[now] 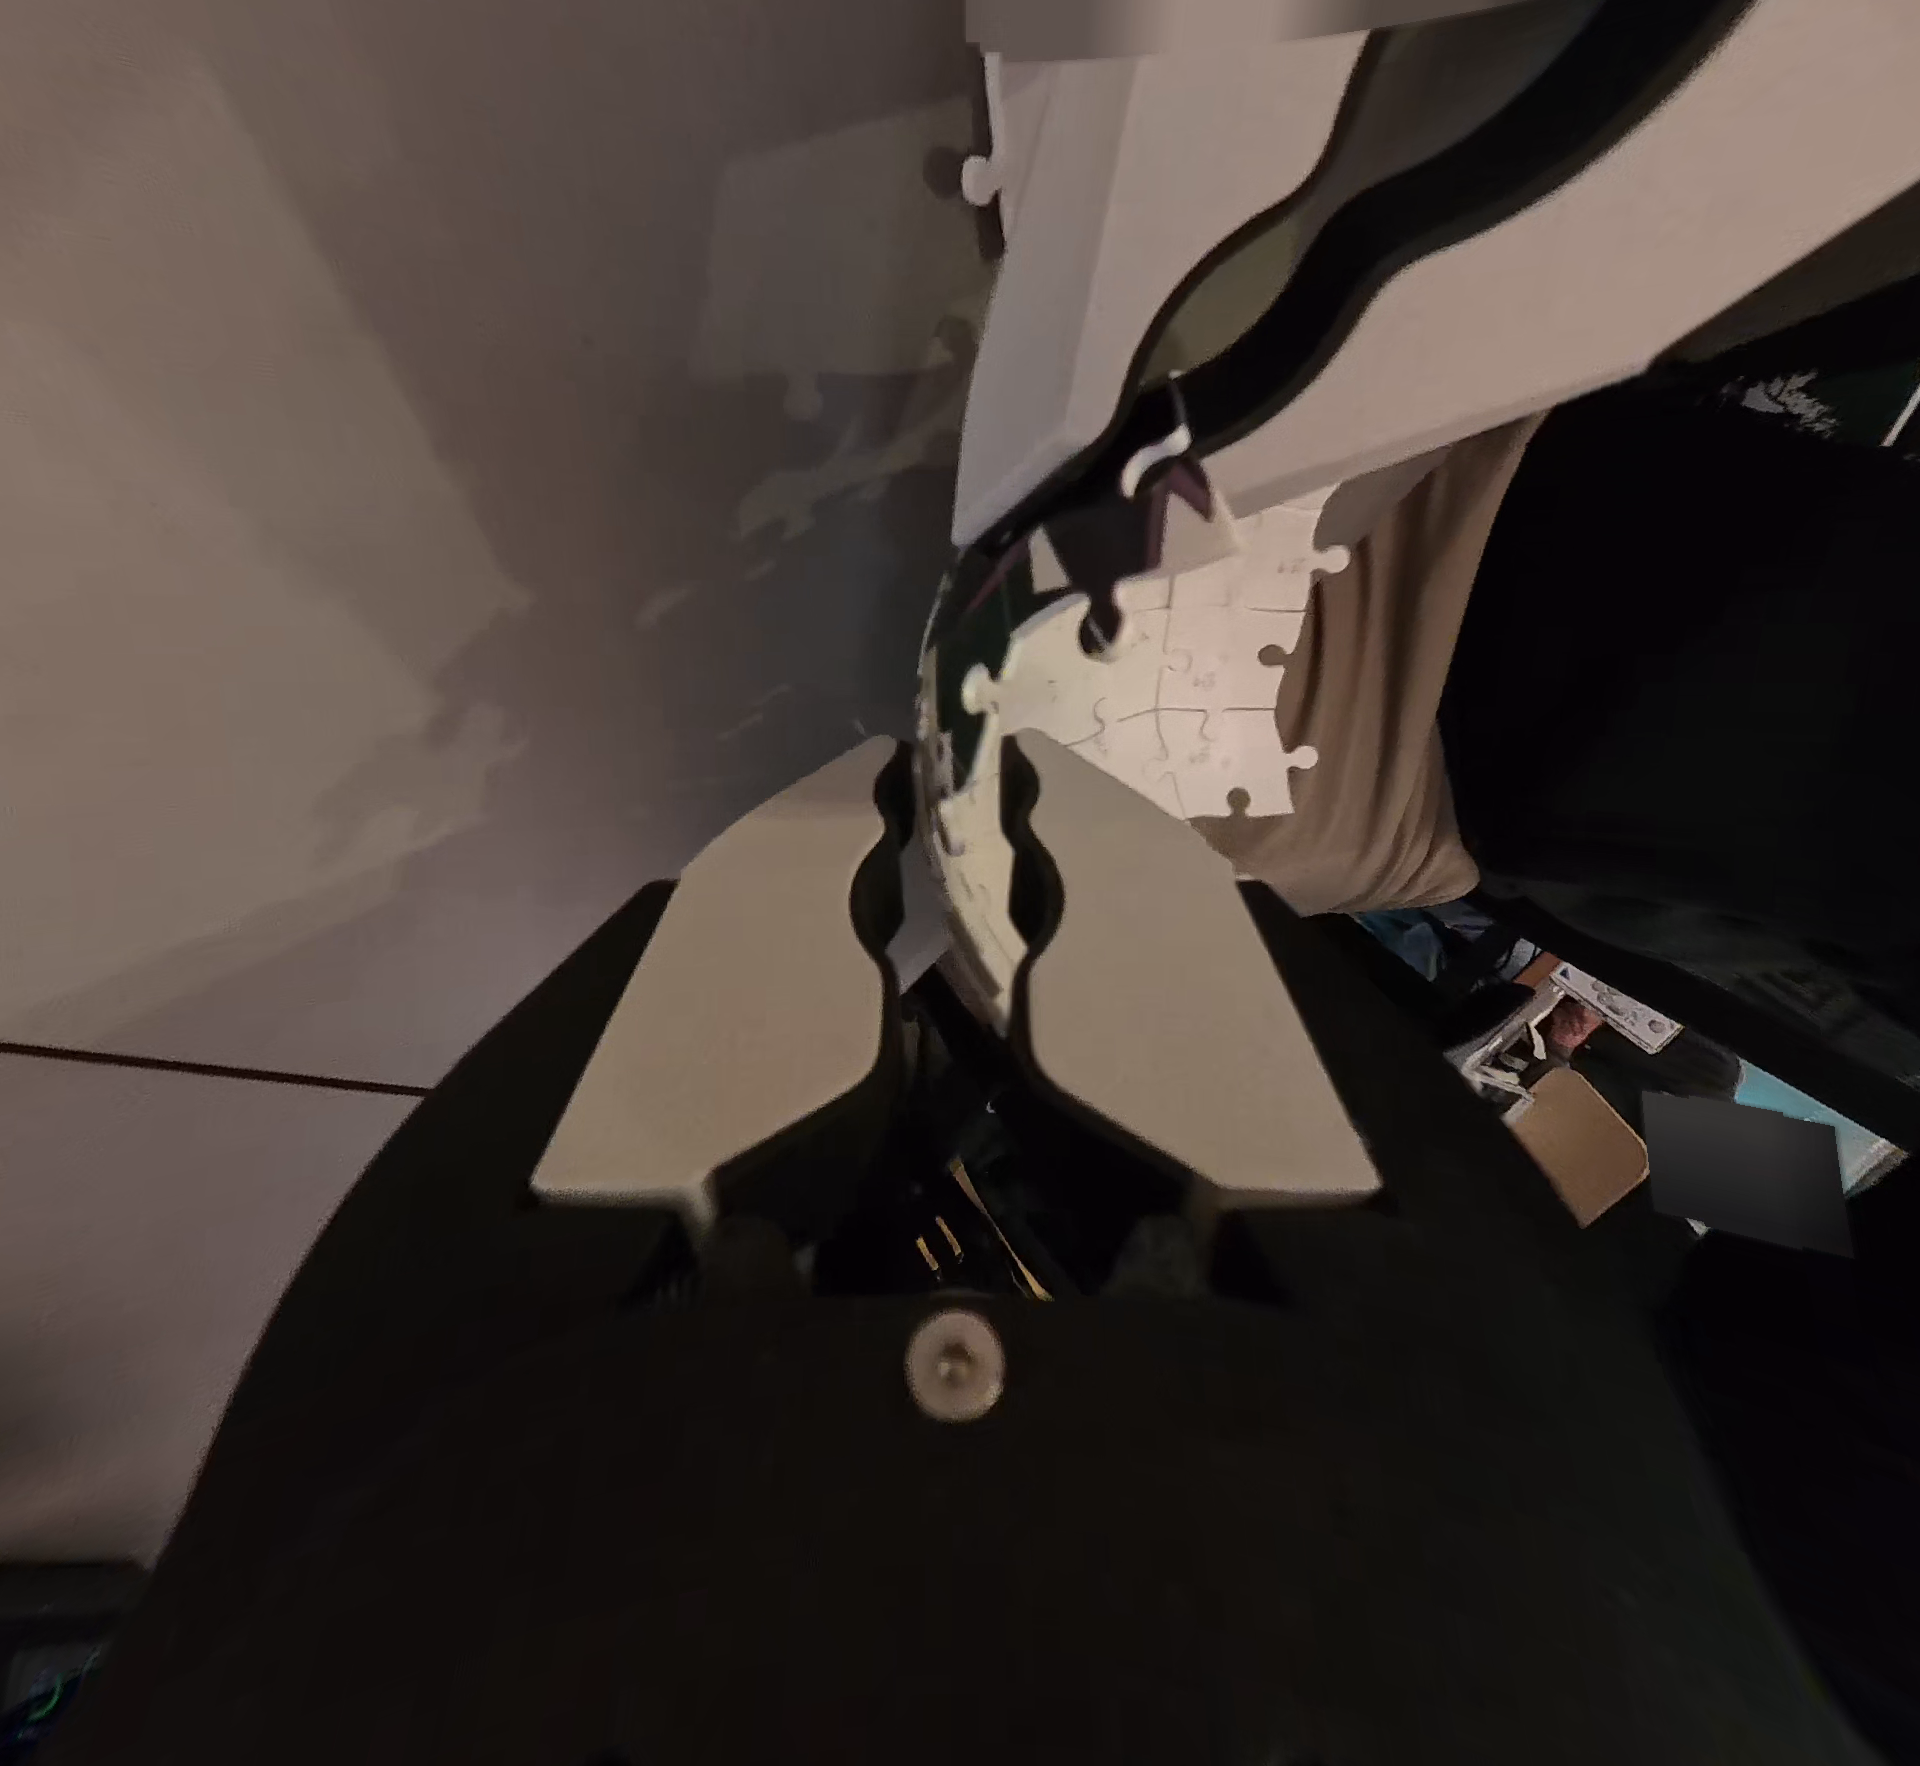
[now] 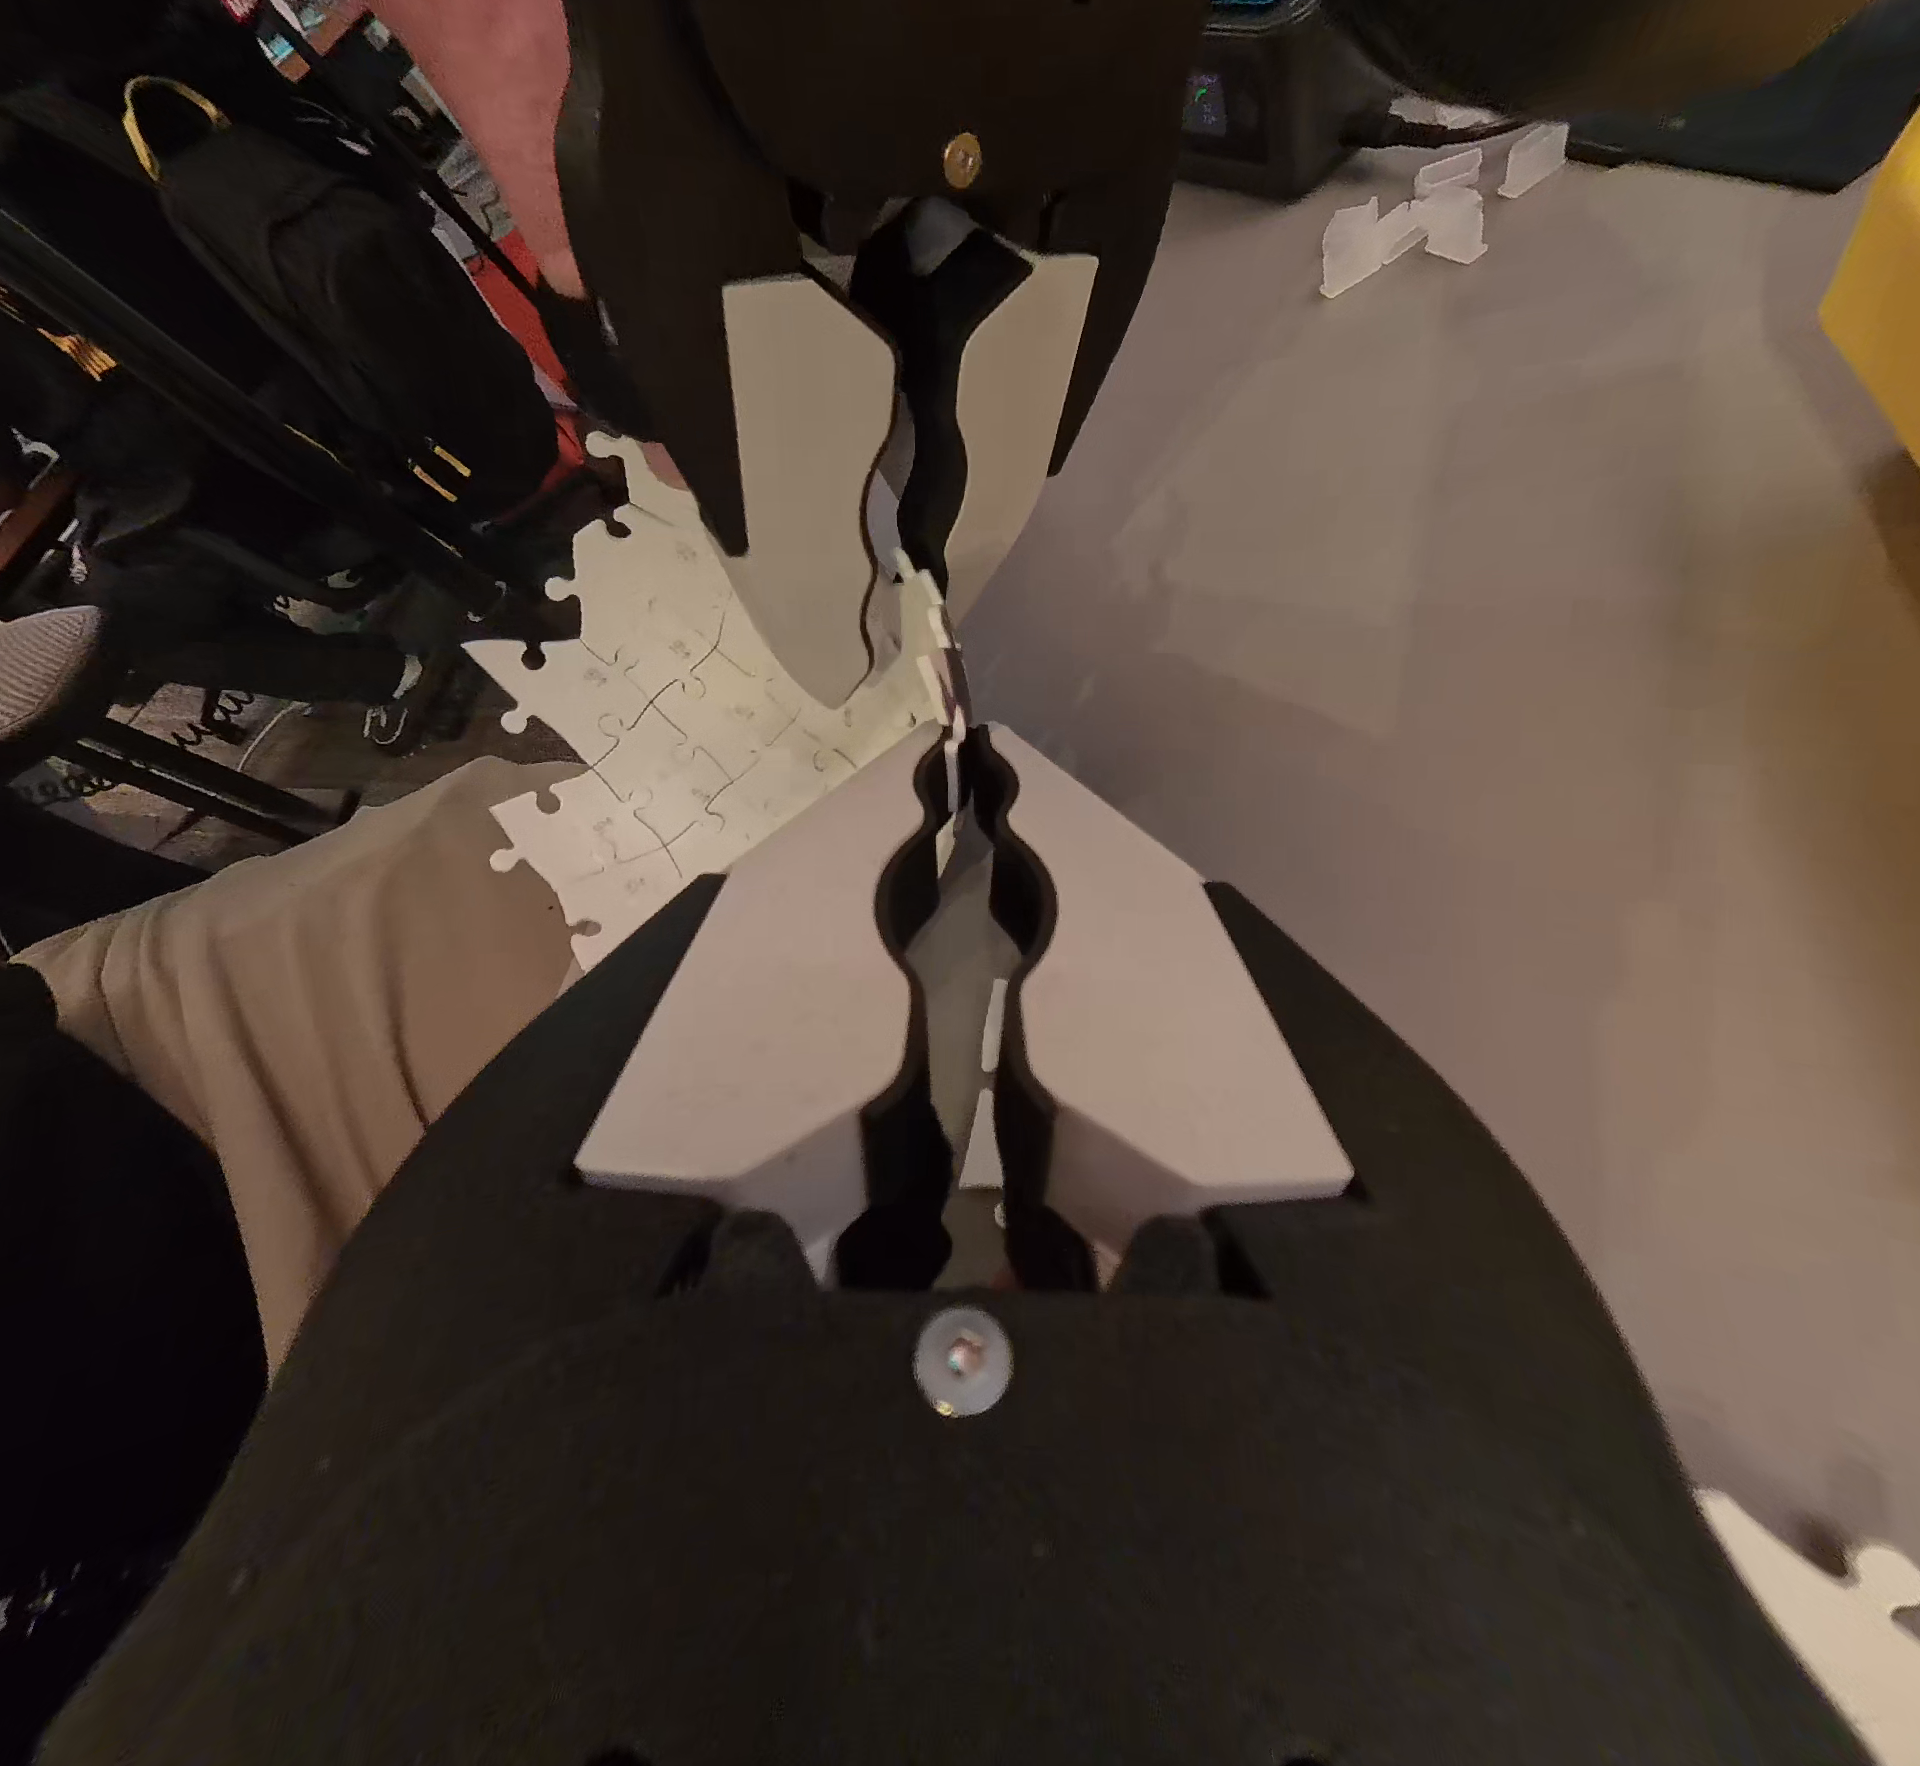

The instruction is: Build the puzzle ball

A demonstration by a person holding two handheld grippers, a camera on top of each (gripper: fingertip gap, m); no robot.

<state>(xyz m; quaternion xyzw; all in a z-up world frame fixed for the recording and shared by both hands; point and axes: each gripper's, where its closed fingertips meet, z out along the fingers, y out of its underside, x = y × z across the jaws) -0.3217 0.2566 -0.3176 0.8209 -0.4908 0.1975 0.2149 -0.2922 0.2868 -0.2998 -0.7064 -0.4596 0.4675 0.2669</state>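
Between the two tools, held above the grey table, the partly joined curved puzzle shell is pinched at its edge by the nearly closed left gripper, the right gripper clamping an edge piece being added, so many pieces look left.

- The left gripper has matt cream plastic fingers in a matt black body, with a shiny metal screw.
- The right gripper shows the same matt plastic; its black body looks finely grainy.
- The puzzle sheet looks like smooth white plastic, faintly glossy.
- The table is smooth, matt grey.
- The trousers are beige ribbed cloth.
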